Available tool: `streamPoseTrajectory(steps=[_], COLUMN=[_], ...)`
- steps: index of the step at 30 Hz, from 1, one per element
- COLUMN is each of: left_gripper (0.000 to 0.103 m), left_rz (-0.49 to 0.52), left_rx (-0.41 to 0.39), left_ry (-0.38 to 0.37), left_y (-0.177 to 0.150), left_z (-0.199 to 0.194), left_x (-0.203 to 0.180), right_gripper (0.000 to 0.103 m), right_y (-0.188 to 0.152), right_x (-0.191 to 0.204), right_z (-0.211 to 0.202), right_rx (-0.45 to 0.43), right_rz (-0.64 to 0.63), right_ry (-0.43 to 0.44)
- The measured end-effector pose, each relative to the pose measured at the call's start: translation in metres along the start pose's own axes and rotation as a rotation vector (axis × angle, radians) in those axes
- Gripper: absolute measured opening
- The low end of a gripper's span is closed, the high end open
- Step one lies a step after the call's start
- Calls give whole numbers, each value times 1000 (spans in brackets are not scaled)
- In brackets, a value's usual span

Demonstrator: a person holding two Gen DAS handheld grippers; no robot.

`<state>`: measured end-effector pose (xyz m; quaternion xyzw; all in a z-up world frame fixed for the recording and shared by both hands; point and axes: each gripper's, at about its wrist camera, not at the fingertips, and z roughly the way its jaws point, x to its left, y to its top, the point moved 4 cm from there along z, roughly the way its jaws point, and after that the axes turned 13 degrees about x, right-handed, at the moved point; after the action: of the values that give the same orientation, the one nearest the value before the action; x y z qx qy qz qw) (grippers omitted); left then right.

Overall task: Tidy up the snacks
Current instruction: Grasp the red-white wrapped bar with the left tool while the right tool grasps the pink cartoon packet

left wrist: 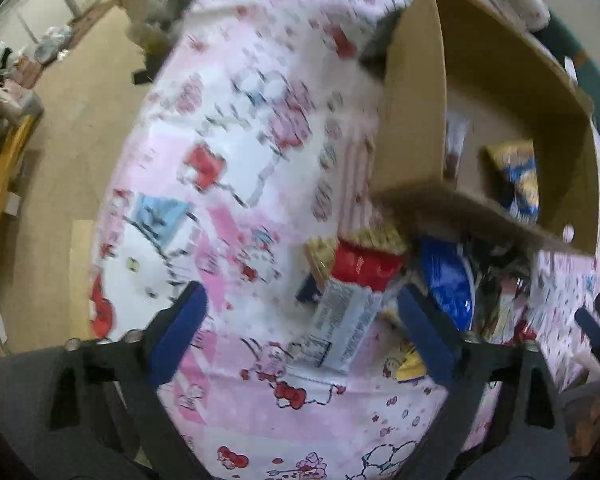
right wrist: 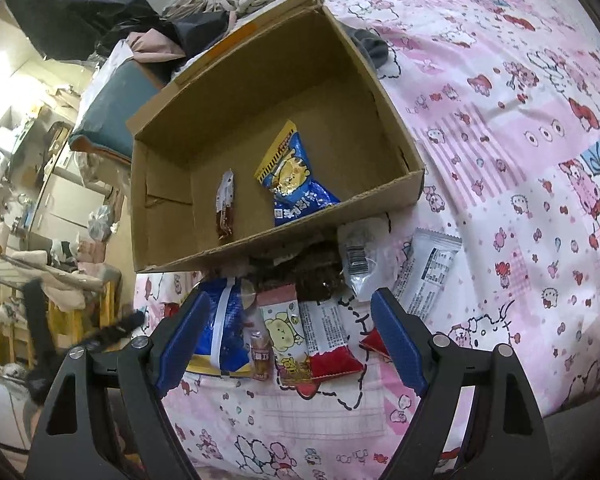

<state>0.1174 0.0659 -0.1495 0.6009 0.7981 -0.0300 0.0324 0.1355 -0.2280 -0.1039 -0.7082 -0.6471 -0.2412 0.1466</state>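
A pink cartoon-print bed (right wrist: 500, 128) carried a cardboard box (right wrist: 380, 92) with a blue packet (right wrist: 296, 176) and a brown bar (right wrist: 225, 208) inside. Loose snacks (right wrist: 300, 328) lay just before it. Both the left tongs (left wrist: 300, 328) and right tongs (right wrist: 288, 340) were released, gripping nothing.

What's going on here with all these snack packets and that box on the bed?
A person holding two grippers is sorting snacks into a cardboard box. Two are already inside: a blue packet and a brown bar. The rest lie in a pile on the pink bedsheet. Both the left gripper and the right gripper are open, holding nothing.
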Motion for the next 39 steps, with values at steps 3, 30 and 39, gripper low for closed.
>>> streamPoseTrajectory(steps=[3, 30, 39], left_gripper=[68, 26, 26], left_rz=[73, 113, 144], left_rx=[54, -4, -27], left_ry=[28, -26, -23], left_y=[-3, -13, -18], left_z=[18, -22, -27], left_x=[-15, -32, -40], right_gripper=[85, 44, 28], right_y=[1, -16, -31], right_x=[-2, 34, 50], right_z=[0, 98, 94], right_rx=[3, 302, 285], right_rz=[11, -202, -272], right_ry=[8, -187, -209])
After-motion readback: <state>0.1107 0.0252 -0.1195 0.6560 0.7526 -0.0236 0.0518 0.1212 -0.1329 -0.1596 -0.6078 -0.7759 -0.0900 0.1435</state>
